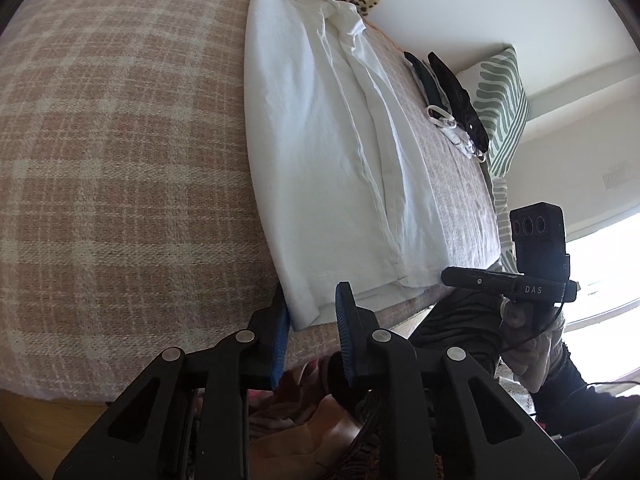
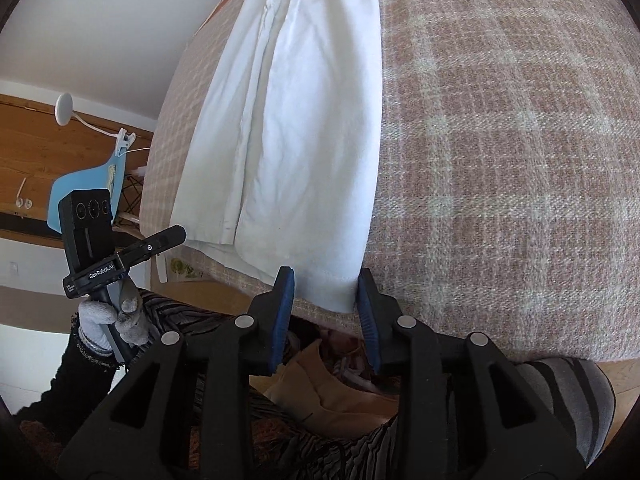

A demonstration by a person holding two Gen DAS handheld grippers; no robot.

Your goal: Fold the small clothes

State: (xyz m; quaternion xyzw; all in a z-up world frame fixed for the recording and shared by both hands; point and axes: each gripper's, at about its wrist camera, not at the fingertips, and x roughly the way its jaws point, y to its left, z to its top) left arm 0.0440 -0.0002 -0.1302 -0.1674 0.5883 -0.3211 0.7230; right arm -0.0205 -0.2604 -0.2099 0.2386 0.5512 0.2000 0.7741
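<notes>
White garment [image 1: 328, 152] folded lengthwise into a long strip, creased, flat on the plaid blanket [image 1: 120, 160]; near hem at the bed edge; left gripper [image 1: 312, 320] jaws apart, hem corner between them, pads apparently not pressing; right gripper [image 2: 326, 308] jaws apart, opposite hem corner between them, unclamped.

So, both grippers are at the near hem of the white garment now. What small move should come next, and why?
Probably close both grippers on the hem corners. The left gripper and the right gripper each have a bottom corner of the white garment between open jaws, with gaps visible beside the pads. The garment lies lengthwise, sides already folded in, on the plaid blanket, so lifting the hem toward the collar seems to follow.
</notes>
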